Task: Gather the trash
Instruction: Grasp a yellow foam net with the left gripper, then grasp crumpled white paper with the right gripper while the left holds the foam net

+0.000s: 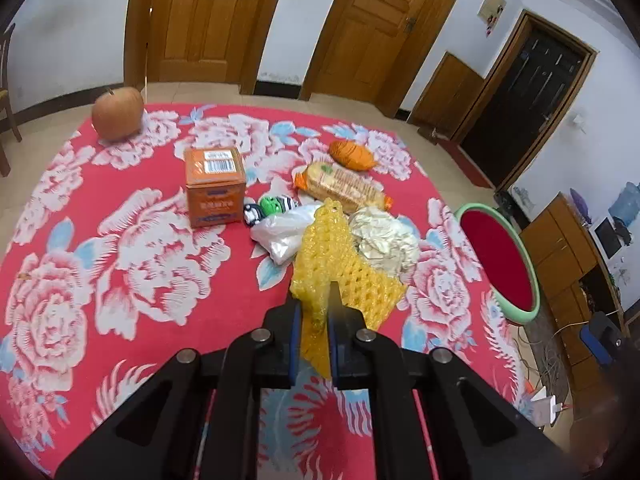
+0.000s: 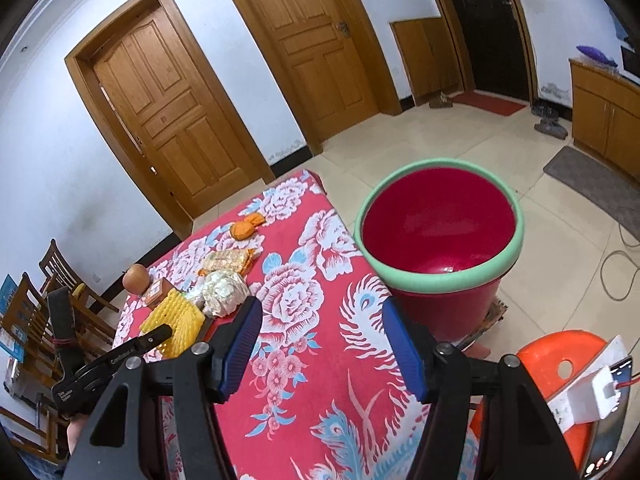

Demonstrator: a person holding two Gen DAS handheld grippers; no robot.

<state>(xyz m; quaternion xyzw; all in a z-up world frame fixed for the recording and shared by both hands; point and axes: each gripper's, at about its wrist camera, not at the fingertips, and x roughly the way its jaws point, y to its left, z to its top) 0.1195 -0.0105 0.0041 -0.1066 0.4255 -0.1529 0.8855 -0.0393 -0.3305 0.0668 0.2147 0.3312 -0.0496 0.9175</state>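
My left gripper is shut on the near end of a yellow foam fruit net that lies on the red flowered tablecloth. Beside the net are a crumpled white paper, a clear plastic bag, a biscuit pack and an orange wrapper. The red bin with a green rim stands on the floor off the table's right edge. My right gripper hangs open and empty above the cloth near the bin. The right wrist view shows the net under the left gripper.
An orange carton, a small green and black item and a round brown fruit also sit on the table. An orange plastic stool stands beside the bin. Wooden chairs line the far left side.
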